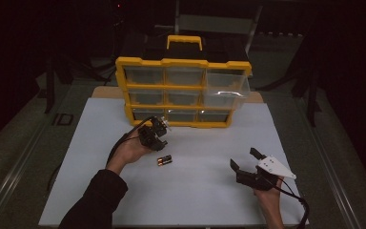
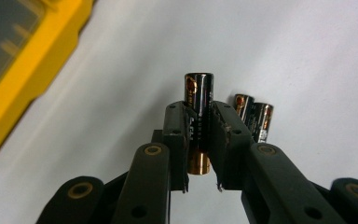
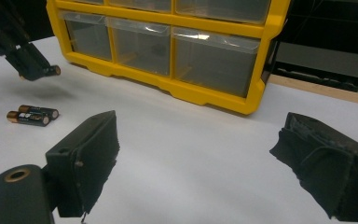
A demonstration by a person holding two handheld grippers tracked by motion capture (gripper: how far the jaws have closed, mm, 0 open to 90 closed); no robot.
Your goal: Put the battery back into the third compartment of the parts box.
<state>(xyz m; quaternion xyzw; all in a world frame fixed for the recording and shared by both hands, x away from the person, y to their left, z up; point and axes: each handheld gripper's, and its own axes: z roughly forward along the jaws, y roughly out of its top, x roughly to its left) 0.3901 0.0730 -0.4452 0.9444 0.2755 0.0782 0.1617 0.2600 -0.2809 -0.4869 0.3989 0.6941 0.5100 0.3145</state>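
Left claw (image 2: pixel 199 135): jaws nearly closed, pads clamped on a battery (image 2: pixel 198 100) that stands lengthwise between them; lifted off the worktop.
Left hand (image 1: pixel 132 151): wraps the claw body from below, palm up, cable looping beside the wrist.
Left forearm: dark sleeve, enters from bottom left.
Right claw (image 1: pixel 244 160): jaws spread wide, nothing between them.
Right hand (image 1: pixel 268 192): low at bottom right, holding the claw level.
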